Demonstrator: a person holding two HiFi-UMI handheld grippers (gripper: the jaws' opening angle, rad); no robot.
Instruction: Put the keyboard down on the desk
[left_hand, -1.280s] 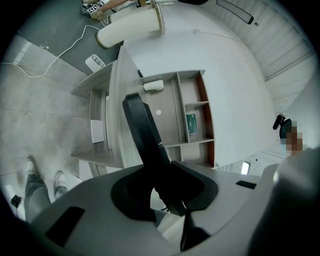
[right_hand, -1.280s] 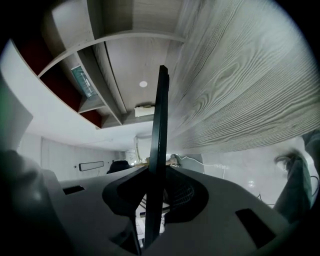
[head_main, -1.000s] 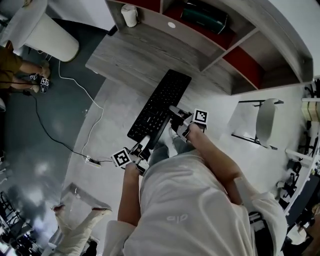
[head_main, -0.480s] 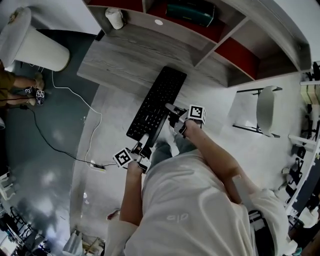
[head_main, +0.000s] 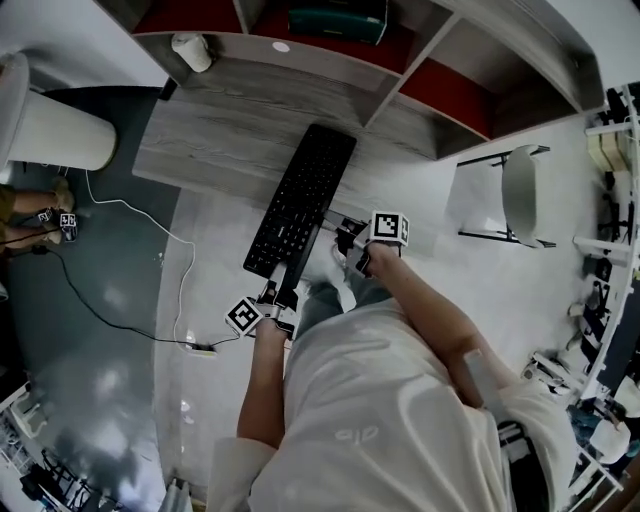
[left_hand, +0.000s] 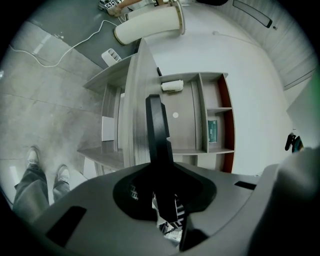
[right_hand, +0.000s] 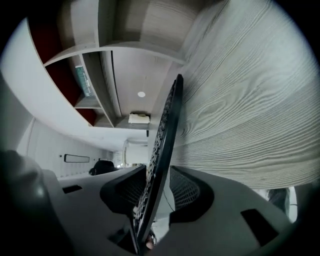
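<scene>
— The left tongs are squeezing tighter, pinching the near end of the keyboard.
— And the right tongs?
— Spreading. They are wider than a second ago, and the keyboard's edge sits loose between them.
— Where's the keyboard?
— Its far end is further over the desk than before, and its near end sticks out past the front edge.
</scene>
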